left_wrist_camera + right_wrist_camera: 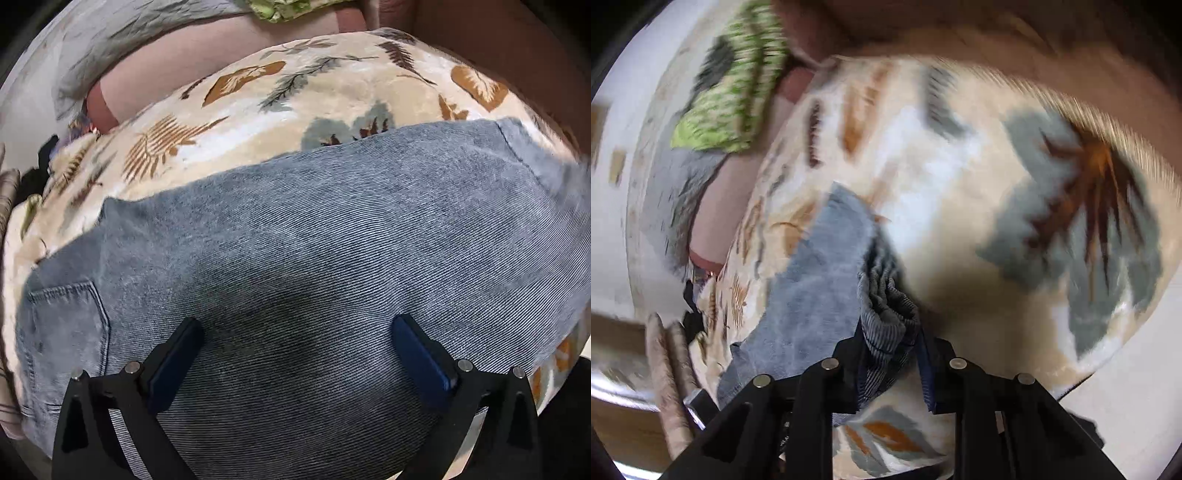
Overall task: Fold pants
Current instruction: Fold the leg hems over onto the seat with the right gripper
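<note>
— Pants (295, 236), blue denim, lie spread over a leaf-print blanket (258, 96) on what looks like a bed; in the left wrist view a back pocket (66, 314) shows at the lower left, so the seat end sits on that side.

— And the grippers?

— The left hand-held gripper (295, 332) hovers over the middle of the denim, its fingers spread wide, nothing between them; whether the pads touch the cloth, I cannot tell. The right hand-held gripper (890, 354) is pinched narrow on a bunched bit of the denim, gathered into pleats between its fingers.

— So which step is this?

— I judge it a fold in progress: the right side has the leg end lifted, and the picture there is blurred, which suggests motion. The fold is not yet laid.

— What does the next move call for?

— Probably carrying the held end across toward the pocket end, edges matched, while the left gripper presses or pins the middle as a crease line. Heavy denim may sag, so the grip needs to hold firm.
</note>
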Motion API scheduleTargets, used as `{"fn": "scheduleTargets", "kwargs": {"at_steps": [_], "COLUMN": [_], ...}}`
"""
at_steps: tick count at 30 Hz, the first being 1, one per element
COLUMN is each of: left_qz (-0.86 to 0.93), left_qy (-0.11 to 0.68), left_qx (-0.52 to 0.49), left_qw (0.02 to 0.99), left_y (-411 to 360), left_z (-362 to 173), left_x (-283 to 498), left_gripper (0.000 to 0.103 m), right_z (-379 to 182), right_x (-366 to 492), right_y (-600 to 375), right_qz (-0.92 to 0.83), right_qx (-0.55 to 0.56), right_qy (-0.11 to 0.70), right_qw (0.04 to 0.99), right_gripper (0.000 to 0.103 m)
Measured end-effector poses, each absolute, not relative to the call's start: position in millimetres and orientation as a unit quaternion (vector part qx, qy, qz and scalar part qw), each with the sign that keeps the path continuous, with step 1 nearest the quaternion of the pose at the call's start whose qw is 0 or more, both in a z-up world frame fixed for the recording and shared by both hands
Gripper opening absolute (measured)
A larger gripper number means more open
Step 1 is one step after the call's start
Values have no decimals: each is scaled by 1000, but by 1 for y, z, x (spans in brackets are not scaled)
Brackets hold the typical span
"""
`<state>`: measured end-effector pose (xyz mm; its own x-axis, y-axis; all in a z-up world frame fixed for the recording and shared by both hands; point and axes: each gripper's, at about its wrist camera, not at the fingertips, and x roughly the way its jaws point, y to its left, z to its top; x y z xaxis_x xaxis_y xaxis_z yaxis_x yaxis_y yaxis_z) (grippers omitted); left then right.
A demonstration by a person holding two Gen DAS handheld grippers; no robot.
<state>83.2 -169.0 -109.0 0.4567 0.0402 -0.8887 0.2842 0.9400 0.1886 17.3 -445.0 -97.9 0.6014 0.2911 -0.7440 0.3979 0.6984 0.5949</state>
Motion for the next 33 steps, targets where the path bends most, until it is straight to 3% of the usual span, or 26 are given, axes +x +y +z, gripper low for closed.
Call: {"fn": "scheduleTargets", "kwargs": {"at_steps": [7, 11, 12, 15, 20, 23, 25, 27, 30, 33], "left_qz": [-91, -15, 6, 55, 42, -7, -33, -46, -25, -20], "left_qy": [523, 485, 481, 482, 465, 445, 436, 447, 545, 537], "left_qx": [25, -68, -83, -109, -109, -93, -73, -35, 97, 50], "left_qw": [847, 872, 873, 867, 878, 891, 896, 893, 833, 842], "left_y": [-106, -7, 14, 60, 59, 25, -3, -34, -71, -59], "left_z": [-82, -55, -53, -49, -29, -10, -6, -18, -90, -87], "left_x": [80, 47, 39, 23, 19, 27, 32, 40, 59, 55], "left_gripper": [96, 96, 96, 96, 96, 96, 96, 96, 98, 96], "right_z": [10, -11, -37, -120, -100, -88, -107, -143, -131, -105], "right_x": [25, 18, 22, 38, 20, 14, 19, 34, 30, 33], "right_y": [-307, -210, -186, -153, -194, -234, -257, -267, -285, -302], "right_qz": [103, 195, 212, 214, 232, 210, 190, 184, 204, 200], "right_qx": [224, 141, 122, 94, 202, 261, 317, 366, 402, 389], "right_qy": [368, 391, 422, 529, 469, 429, 435, 492, 466, 439], "right_qw": [896, 888, 873, 816, 828, 839, 821, 769, 761, 785], "right_gripper": [18, 19, 23, 75, 77, 83, 93, 92, 91, 91]}}
